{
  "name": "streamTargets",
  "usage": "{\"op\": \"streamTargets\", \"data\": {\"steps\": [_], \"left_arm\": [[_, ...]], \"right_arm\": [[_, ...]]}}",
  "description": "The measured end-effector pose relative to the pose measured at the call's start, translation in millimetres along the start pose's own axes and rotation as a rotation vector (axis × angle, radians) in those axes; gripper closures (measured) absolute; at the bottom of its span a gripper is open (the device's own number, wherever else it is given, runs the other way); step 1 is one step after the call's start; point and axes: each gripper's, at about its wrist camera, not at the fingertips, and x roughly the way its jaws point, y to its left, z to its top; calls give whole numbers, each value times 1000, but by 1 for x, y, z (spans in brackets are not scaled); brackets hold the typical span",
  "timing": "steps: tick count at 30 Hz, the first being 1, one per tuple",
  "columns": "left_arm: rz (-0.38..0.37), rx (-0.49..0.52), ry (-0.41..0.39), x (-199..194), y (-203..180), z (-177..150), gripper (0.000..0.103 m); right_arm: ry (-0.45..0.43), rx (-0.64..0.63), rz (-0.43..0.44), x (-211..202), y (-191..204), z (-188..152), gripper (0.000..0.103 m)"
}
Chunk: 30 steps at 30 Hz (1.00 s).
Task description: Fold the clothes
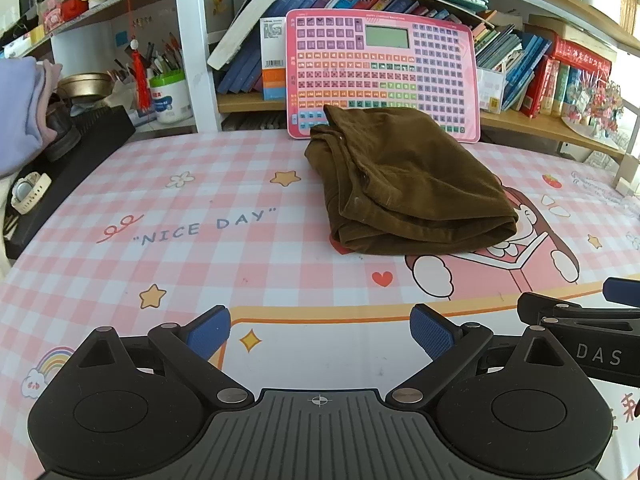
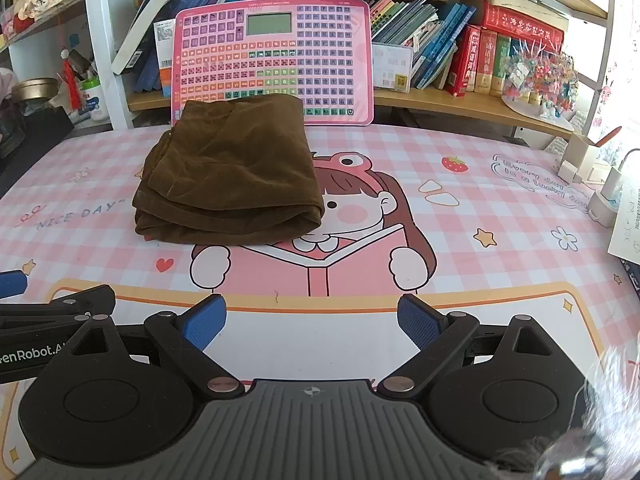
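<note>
A brown garment [image 1: 404, 184] lies folded in a compact stack on the pink checked desk mat [image 1: 200, 208], near the back edge; it also shows in the right wrist view [image 2: 228, 176]. My left gripper [image 1: 320, 334] is open and empty, held over the mat's front, well short of the garment. My right gripper [image 2: 311, 322] is open and empty, also near the front, to the right of the left one. Part of the right gripper's body [image 1: 588, 336] shows at the right edge of the left wrist view.
A pink learning keyboard [image 1: 380, 72] leans against the bookshelf just behind the garment. Books [image 2: 460, 40] fill the shelf. A black box [image 1: 68, 168] with a watch sits at the left. Chargers and small boxes [image 2: 592, 176] stand at the right edge.
</note>
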Motion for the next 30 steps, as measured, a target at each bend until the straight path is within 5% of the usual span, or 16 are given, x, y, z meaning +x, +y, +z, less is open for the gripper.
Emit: {"op": "streamTargets", "data": {"steps": [30], "left_arm": [[-10, -1, 19, 7, 3, 1, 5]], "right_arm": [[16, -2, -5, 7, 3, 2, 10]]}}
